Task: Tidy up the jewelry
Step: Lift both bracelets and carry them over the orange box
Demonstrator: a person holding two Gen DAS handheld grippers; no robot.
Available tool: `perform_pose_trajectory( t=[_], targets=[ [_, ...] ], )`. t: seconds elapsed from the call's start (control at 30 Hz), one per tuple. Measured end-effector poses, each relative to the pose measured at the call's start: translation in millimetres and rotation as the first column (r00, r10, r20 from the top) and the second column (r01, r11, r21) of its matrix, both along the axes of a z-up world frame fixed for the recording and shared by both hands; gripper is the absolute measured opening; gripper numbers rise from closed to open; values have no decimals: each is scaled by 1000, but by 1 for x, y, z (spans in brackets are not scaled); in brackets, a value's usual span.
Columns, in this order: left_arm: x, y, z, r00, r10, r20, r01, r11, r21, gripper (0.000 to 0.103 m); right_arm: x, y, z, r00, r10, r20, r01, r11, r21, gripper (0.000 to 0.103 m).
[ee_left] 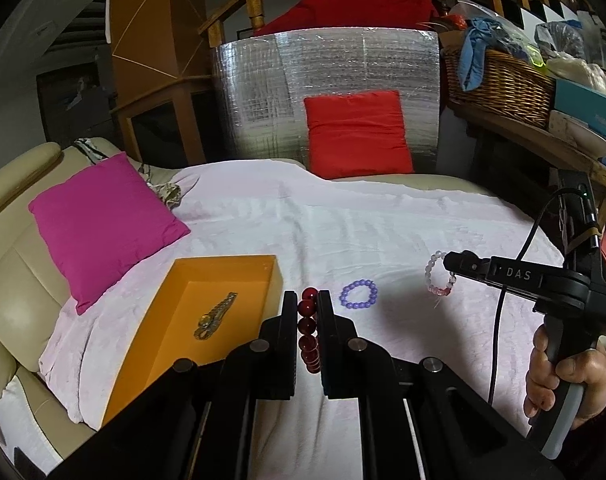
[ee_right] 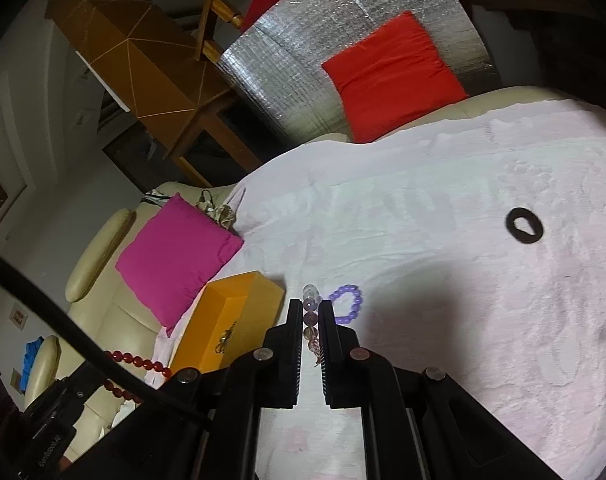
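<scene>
My left gripper (ee_left: 307, 300) is shut on a dark red bead bracelet (ee_left: 308, 330), held just right of the orange box (ee_left: 223, 268). The red beads also show in the right wrist view (ee_right: 137, 362). The box holds a metal watch or chain (ee_left: 215, 315). My right gripper (ee_right: 312, 306) is shut on a pale pink and clear bead bracelet (ee_right: 310, 322), which hangs from it above the white cloth (ee_left: 439, 276). A purple bead bracelet (ee_left: 359, 294) lies on the cloth between the two grippers (ee_right: 347, 304). A dark ring-shaped band (ee_right: 524, 225) lies farther right.
A magenta cushion (ee_left: 103, 224) lies left of the box on the cream sofa (ee_left: 11, 292). A red cushion (ee_left: 357, 132) leans on a silver foil panel (ee_left: 263, 92) at the back. A wicker basket (ee_left: 503, 80) and clutter stand on a shelf at the right.
</scene>
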State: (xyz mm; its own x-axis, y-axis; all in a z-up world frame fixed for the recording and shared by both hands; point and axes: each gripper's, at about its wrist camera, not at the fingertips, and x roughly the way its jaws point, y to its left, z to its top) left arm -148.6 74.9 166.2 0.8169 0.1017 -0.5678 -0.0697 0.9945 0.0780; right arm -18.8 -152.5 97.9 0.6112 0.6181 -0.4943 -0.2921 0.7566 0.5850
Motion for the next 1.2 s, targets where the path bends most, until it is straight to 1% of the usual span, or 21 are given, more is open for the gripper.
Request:
perform_pose_trajectory(
  t=[0.33, 0.53, 0.73, 0.83, 0.97, 1.2],
  targets=[
    [-6, 38, -3, 998, 61, -2, -61, 998, -5, 10, -13, 45, 5, 996, 81, 42, -80, 997, -22, 9],
    [-9, 77, -11, 991, 131, -13, -132, 991, -9, 10, -20, 78, 5, 987, 151, 62, -149, 988, -42, 9],
    [-10, 117, -28, 976, 216, -38, -217, 976, -12, 10, -25, 103, 0, 976, 209, 57, -206, 977, -49, 9],
    [-10, 132, -39, 969, 243, -52, -244, 970, -13, 10, -26, 112, -2, 971, 235, 49, -234, 972, -40, 9],
    [-7, 147, -52, 961, 264, -76, -267, 964, -21, 10, -26, 127, -6, 961, 276, 31, -276, 961, -12, 9],
    [-1, 160, -69, 954, 281, -103, -286, 958, -33, 10, -24, 152, -19, 945, 326, -1, -326, 945, -12, 9]
  ],
)
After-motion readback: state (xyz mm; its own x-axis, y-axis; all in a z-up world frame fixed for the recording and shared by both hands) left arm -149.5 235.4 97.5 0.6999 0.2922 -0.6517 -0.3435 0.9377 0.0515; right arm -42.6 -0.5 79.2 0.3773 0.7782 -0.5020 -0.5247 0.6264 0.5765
